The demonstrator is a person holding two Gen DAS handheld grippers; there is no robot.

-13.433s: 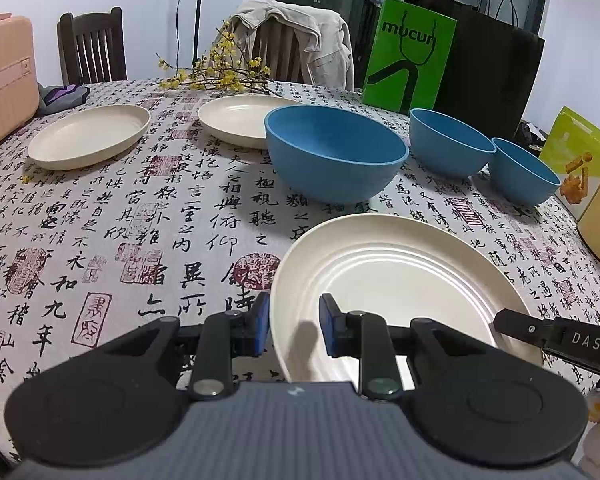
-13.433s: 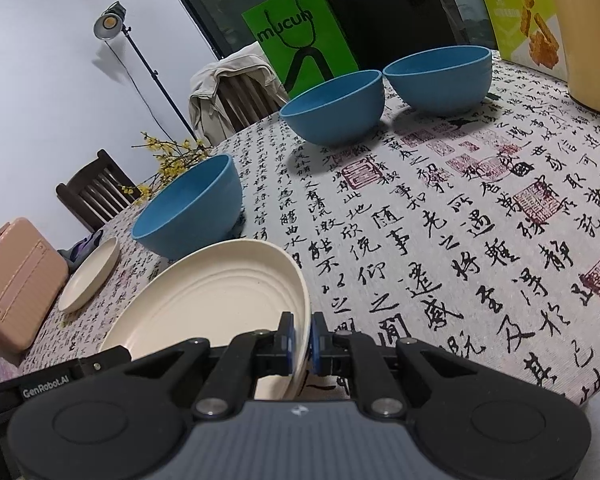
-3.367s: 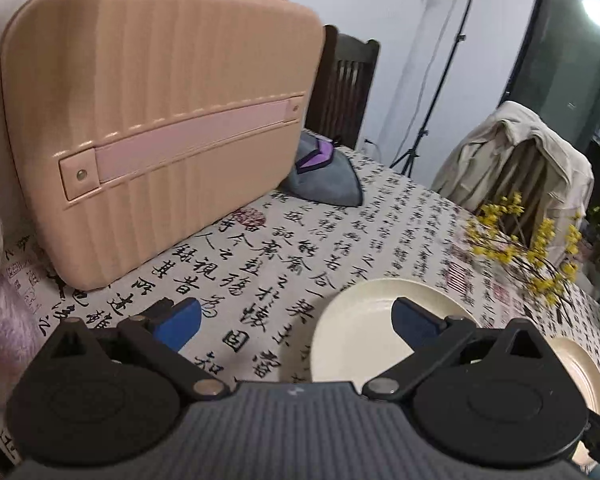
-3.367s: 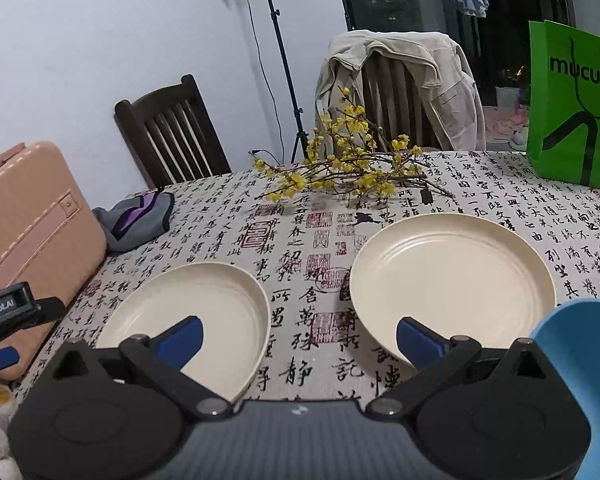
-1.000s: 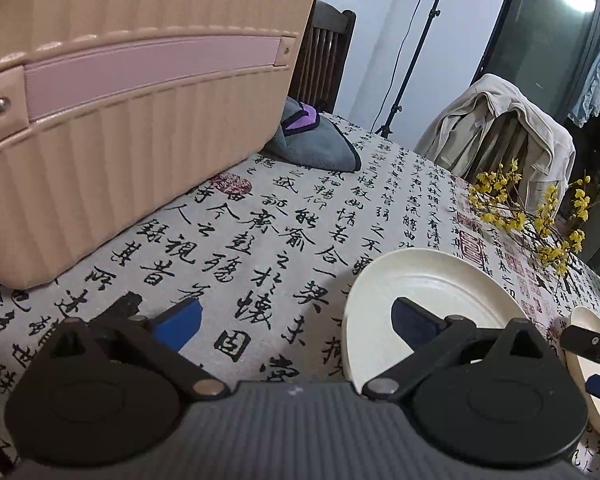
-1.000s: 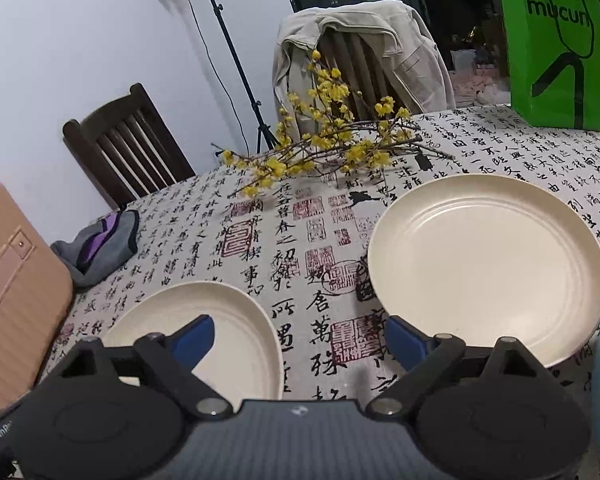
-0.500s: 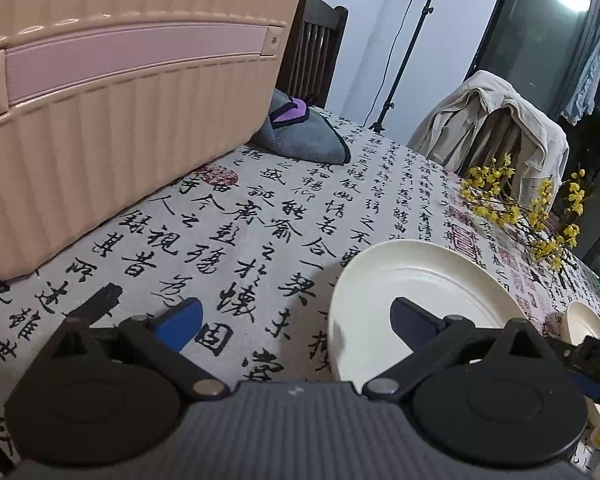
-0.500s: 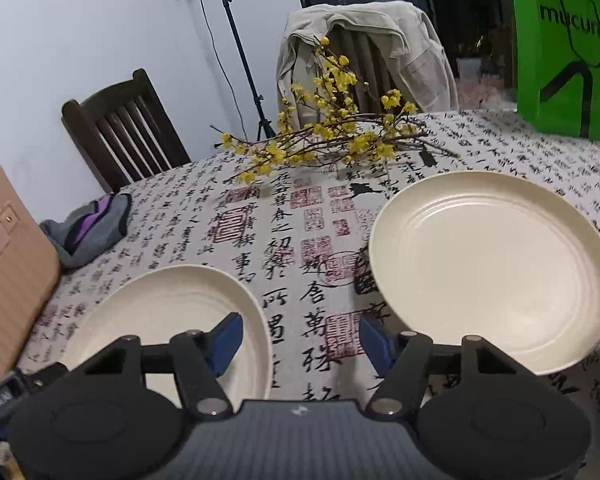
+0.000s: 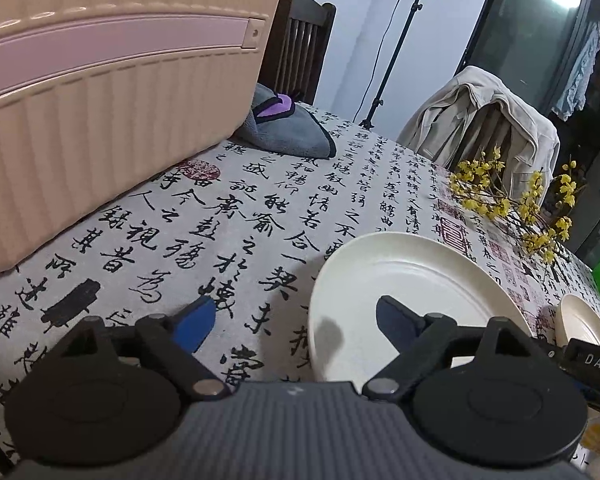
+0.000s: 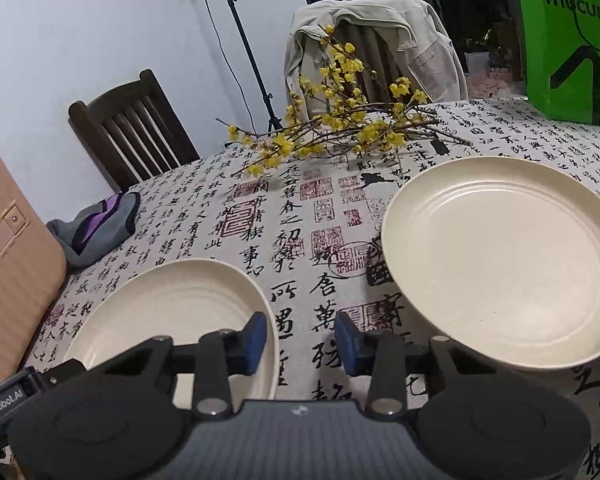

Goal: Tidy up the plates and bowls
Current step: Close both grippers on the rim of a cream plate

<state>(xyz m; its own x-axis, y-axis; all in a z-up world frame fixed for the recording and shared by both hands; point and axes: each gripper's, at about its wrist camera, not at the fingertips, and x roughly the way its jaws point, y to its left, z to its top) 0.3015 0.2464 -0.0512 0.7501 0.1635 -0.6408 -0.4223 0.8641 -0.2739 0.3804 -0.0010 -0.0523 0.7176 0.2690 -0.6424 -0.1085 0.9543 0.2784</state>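
A cream plate (image 9: pixel 416 288) lies on the calligraphy tablecloth between both grippers. My left gripper (image 9: pixel 296 324) straddles its left rim, one blue pad over the plate and the other over the cloth. Its jaws are closing but stand wide and touch nothing. In the right wrist view the same plate (image 10: pixel 172 308) has its right rim between the pads of my right gripper (image 10: pixel 302 344). These jaws are closing too, with a gap left on both sides of the rim. A second, larger cream plate (image 10: pixel 500 260) lies to the right, apart from both grippers.
A pink suitcase (image 9: pixel 100 100) stands close on the left. A grey and purple cloth (image 9: pixel 284 128) lies behind it. Yellow flower branches (image 10: pixel 340 128) lie behind the plates. A green bag (image 10: pixel 568 40), a dark chair (image 10: pixel 132 136) and a chair with a jacket (image 10: pixel 380 44) ring the table.
The right gripper's jaws have narrowed a lot around the small plate's right rim. The left gripper's jaws have narrowed a little over its left rim. Both hands stayed in place.
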